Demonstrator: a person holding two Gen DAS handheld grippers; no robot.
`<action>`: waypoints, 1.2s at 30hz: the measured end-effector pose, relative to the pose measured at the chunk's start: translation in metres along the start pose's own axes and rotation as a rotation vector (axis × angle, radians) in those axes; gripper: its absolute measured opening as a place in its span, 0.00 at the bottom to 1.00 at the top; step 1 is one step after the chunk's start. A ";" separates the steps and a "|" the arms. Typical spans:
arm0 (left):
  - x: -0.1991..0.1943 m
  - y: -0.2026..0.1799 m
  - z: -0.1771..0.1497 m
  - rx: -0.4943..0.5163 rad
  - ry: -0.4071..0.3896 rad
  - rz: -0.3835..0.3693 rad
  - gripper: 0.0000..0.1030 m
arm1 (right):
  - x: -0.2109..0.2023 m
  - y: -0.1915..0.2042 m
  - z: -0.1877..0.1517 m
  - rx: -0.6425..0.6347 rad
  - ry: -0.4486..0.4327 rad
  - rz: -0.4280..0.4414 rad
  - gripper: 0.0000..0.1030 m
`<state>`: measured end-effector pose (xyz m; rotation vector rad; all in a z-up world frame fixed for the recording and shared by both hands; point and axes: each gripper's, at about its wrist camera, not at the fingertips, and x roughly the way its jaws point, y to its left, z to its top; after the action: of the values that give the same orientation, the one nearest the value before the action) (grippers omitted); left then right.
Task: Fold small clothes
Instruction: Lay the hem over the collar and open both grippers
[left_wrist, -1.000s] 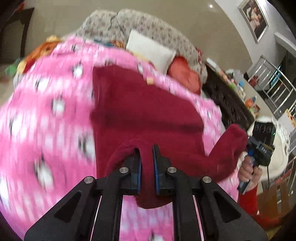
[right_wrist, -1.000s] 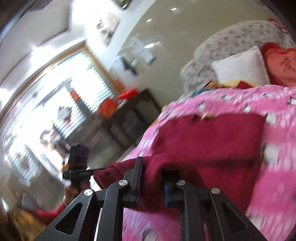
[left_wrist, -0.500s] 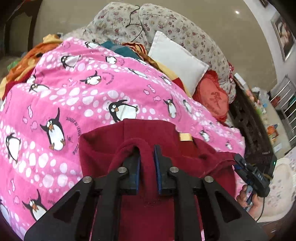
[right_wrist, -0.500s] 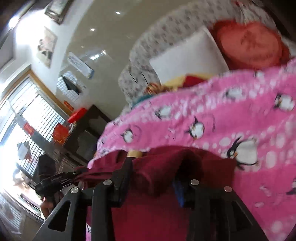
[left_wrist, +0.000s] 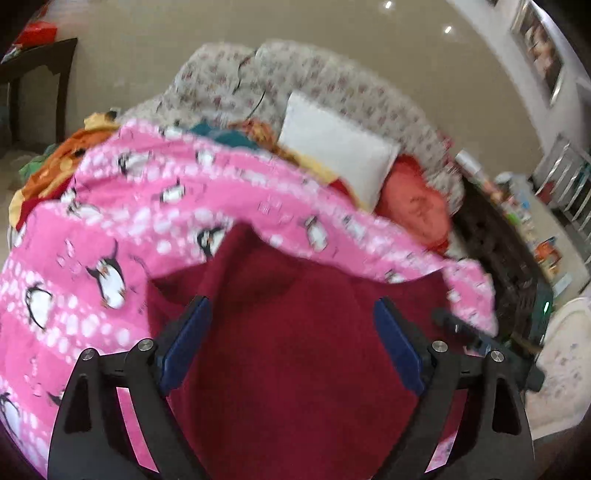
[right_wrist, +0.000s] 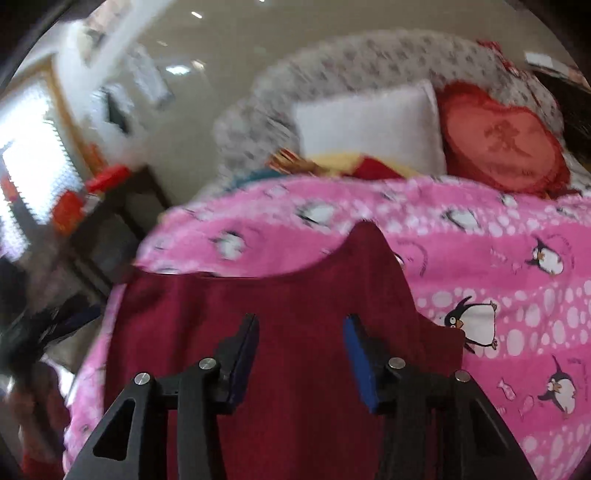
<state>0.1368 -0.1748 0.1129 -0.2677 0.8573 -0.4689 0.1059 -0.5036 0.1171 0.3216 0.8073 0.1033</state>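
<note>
Fold laid down, both grips let go: a second ago each of my grippers pinched an edge of the red garment; now neither does.

Left gripper (left_wrist: 291, 336): jaws just swung wide, released, cloth below them but not pressed. Right gripper (right_wrist: 301, 354): jaws parted, nothing clamped. Red garment (left_wrist: 295, 332): lying doubled over on the pink penguin blanket (left_wrist: 92, 236), one corner peaking up. Beyond: white pillow (left_wrist: 340, 147), red heart cushion (right_wrist: 502, 144). Step in hand, I judge: release after first fold. Next: pick fresh edges for the second fold.
</note>
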 end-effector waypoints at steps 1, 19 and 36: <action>0.014 0.004 0.000 -0.010 0.021 0.019 0.86 | 0.014 -0.007 0.003 0.031 0.024 -0.053 0.44; 0.004 0.030 -0.023 -0.073 -0.058 0.147 0.86 | -0.061 -0.004 -0.036 -0.078 -0.016 0.005 0.45; -0.034 0.078 -0.101 -0.272 -0.034 0.096 0.86 | -0.035 0.066 -0.043 -0.122 0.006 0.147 0.45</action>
<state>0.0617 -0.0944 0.0394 -0.4808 0.8969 -0.2563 0.0525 -0.4378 0.1347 0.2650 0.7792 0.2899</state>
